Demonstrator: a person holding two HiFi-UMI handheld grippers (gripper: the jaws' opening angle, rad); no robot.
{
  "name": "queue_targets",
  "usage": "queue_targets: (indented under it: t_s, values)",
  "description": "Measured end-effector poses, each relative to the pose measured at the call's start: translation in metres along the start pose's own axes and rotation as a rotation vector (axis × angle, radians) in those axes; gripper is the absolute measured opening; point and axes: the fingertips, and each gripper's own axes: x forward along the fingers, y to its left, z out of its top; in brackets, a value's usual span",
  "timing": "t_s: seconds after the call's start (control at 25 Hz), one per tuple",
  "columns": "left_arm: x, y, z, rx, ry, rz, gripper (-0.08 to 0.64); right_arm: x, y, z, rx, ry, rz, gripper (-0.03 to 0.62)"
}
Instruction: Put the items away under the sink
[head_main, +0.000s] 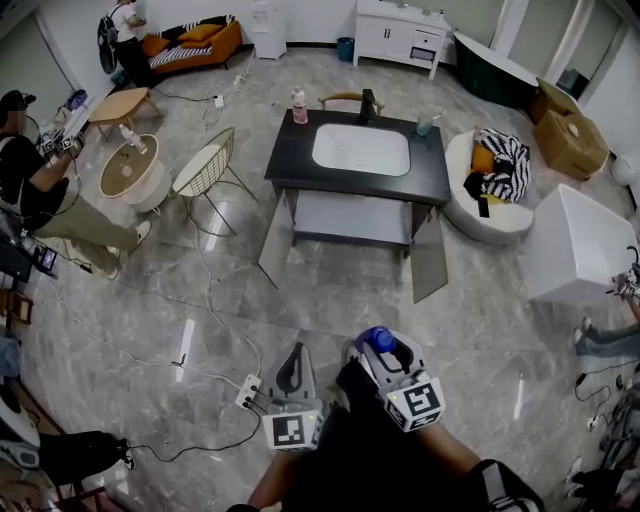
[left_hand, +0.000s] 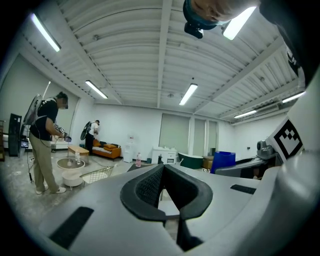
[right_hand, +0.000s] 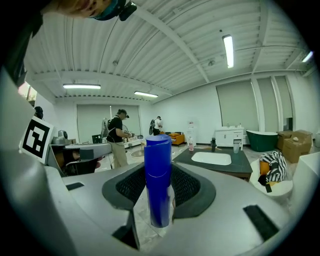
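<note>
left gripper (left_hand: 163, 168): jaws pressed together, holding nothing. right gripper (right_hand: 160, 169): clamped on blue bottle (right_hand: 158, 192), which stands upright, close in front of the person. marble floor (head_main: 330, 300) between. sink cabinet (head_main: 290, 165): well ahead, both doors swung open; pink bottle (head_main: 298, 106) and cup (head_main: 424, 124) at its back corners.

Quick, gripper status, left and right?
Left gripper: closed, nothing in it.
Right gripper: closed on a blue bottle.
</note>
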Motion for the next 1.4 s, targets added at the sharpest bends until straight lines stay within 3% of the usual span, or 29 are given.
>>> queue_targets:
  t_s: [0.44, 0.84, 0.96, 1.16, 1.4]
  values:
    - [0.120, 0.017, -0.002, 0.028, 0.047, 0.042, 0.015, 0.109, -0.078, 0.010, -0.032, 0.013, 0.052, 0.155]
    - [0.213, 0.038, 0.006, 0.032, 0.025, 0.098, 0.015, 0.195, -0.140, 0.017, -0.025, 0.030, 0.082, 0.155]
    - [0.241, 0.056, 0.003, 0.033, 0.024, 0.108, 0.015, 0.228, -0.150, 0.012, -0.063, 0.038, 0.092, 0.155]
    - [0.294, 0.093, -0.018, 0.039, 0.004, 0.104, 0.015, 0.291, -0.169, -0.009, -0.051, 0.043, 0.076, 0.155]
    - [0.362, 0.138, -0.078, 0.034, 0.007, 0.066, 0.015, 0.375, -0.196, -0.059, -0.024, 0.012, 0.044, 0.155]
